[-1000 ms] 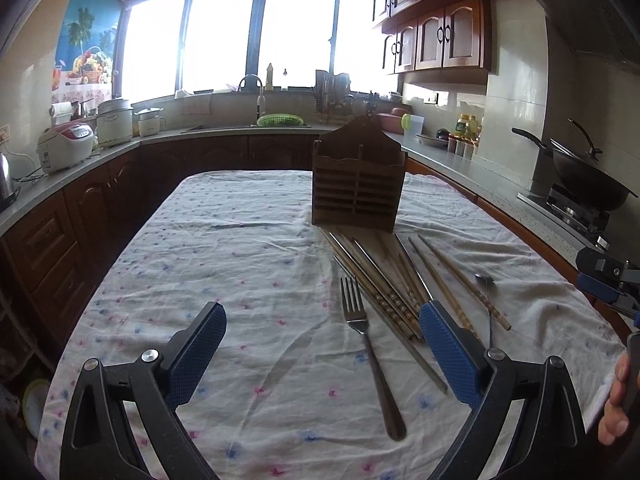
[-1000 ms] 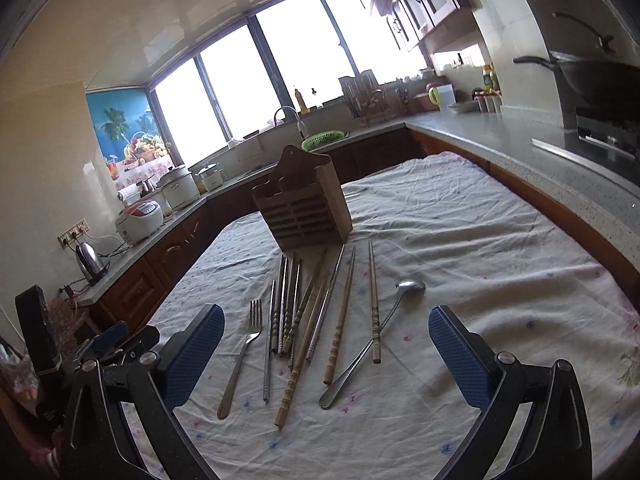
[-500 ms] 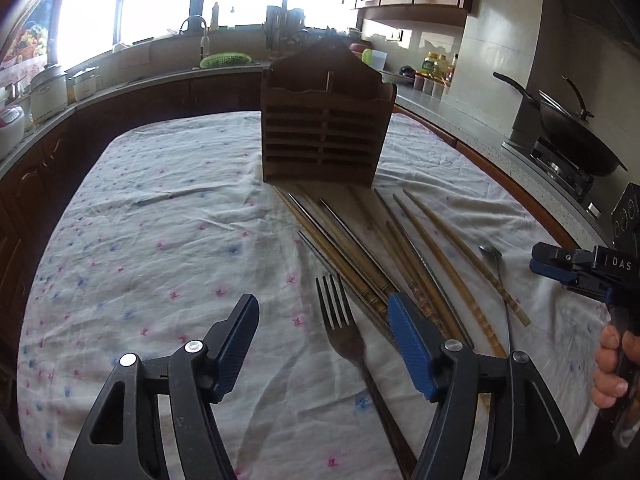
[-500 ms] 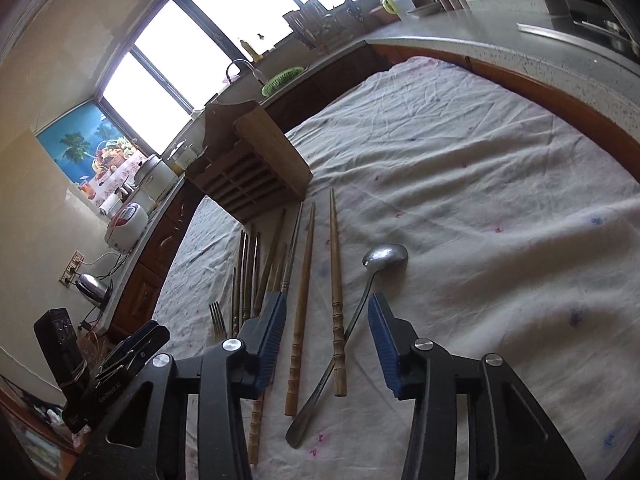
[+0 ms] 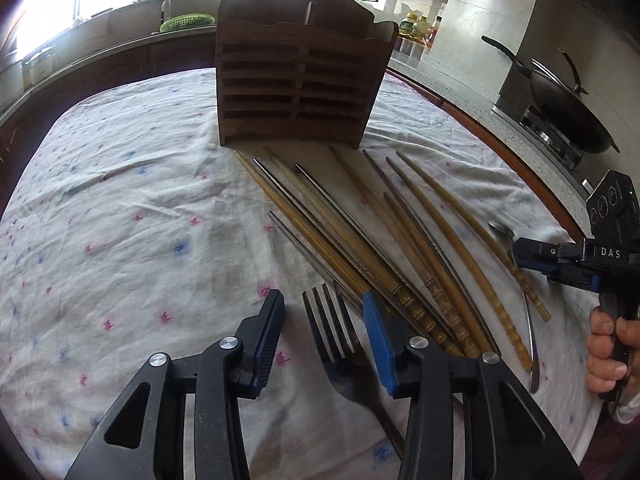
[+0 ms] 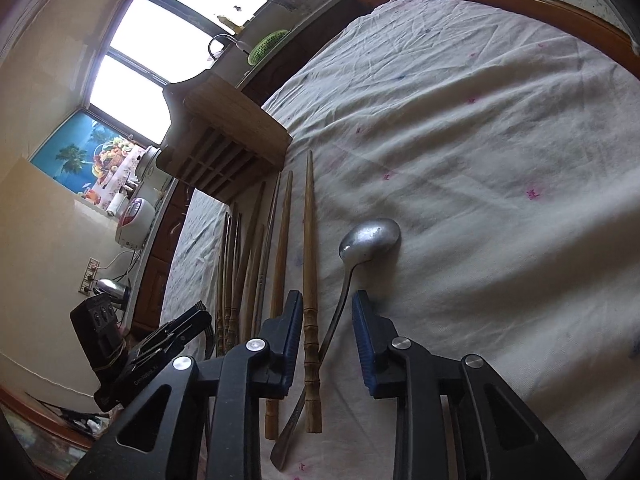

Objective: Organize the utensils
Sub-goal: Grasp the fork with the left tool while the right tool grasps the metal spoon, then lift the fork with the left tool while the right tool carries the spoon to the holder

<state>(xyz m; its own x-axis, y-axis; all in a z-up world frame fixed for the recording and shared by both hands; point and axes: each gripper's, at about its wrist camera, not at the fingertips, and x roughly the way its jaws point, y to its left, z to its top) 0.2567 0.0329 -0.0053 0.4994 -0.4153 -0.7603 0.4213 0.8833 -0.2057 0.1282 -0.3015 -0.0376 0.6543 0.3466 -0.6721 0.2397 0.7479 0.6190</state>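
Both grippers have dropped closer to the cloth, jaws just closing but gripping nothing: the left gripper (image 5: 324,334) straddles the dark fork (image 5: 334,336), the right gripper (image 6: 326,334) brackets the dull metal spoon (image 6: 370,238) handle and one ridged wooden chopstick (image 6: 309,280). Utensils lie fanned before the slatted wooden holder (image 5: 298,80).

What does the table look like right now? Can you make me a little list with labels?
surface: white cloth with pink and blue flecks
holder: slatted brown wooden utensil box, upright
chopsticks: wooden and metal chopsticks, lying in front of the box
left gripper: jaws have just been closing, silver metal fork between the fingers, not pinched
right gripper: jaws closing too, around silver metal spoon handle and one chopstick
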